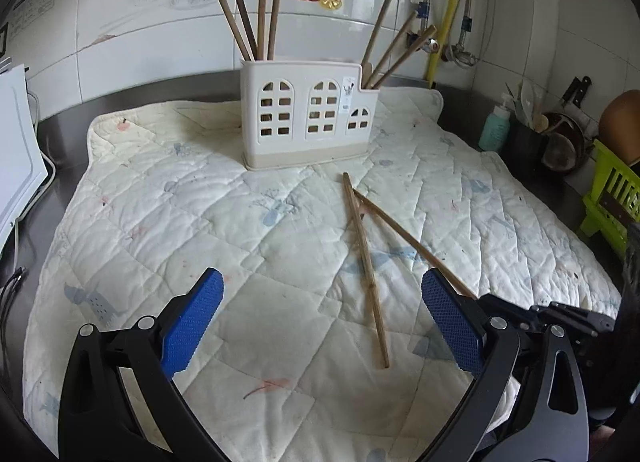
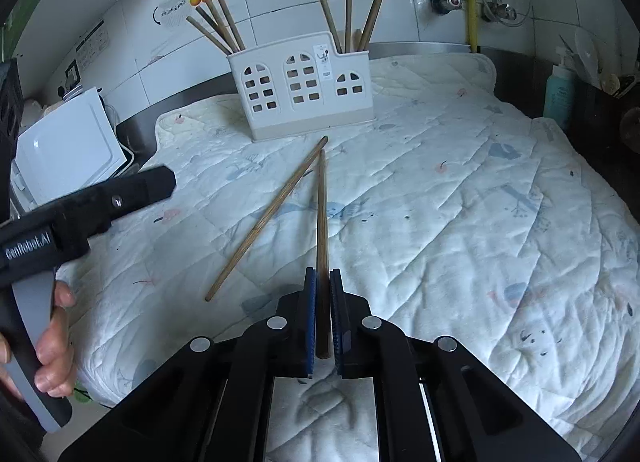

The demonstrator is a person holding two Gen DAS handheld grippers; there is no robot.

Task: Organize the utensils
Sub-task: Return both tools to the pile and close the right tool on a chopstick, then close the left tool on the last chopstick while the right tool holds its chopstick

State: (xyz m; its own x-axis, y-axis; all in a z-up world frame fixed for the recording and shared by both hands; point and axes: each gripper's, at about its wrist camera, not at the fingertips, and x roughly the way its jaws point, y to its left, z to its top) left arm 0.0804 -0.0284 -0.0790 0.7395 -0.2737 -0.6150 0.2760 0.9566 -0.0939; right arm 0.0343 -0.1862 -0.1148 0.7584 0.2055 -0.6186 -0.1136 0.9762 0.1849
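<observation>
Two wooden chopsticks lie crossed at their far tips on a quilted white mat point(image 1: 168, 197), in front of a cream utensil holder point(image 1: 308, 113) with window cut-outs that holds several chopsticks at each end. My right gripper point(image 2: 323, 282) is shut on the near end of one chopstick point(image 2: 322, 221), whose far tip points at the holder point(image 2: 304, 85). The other chopstick point(image 2: 268, 217) lies loose to its left. My left gripper point(image 1: 322, 290) is open and empty, hovering above the mat, with the loose chopstick point(image 1: 366, 266) between its blue pads point(image 1: 192, 322).
A white appliance point(image 2: 68, 149) stands at the mat's left edge. A teal bottle point(image 1: 494, 129), a dark pot of utensils point(image 1: 528, 141) and a green rack point(image 1: 612, 197) stand at the right. Tiled wall and pipes point(image 1: 452, 17) rise behind the holder.
</observation>
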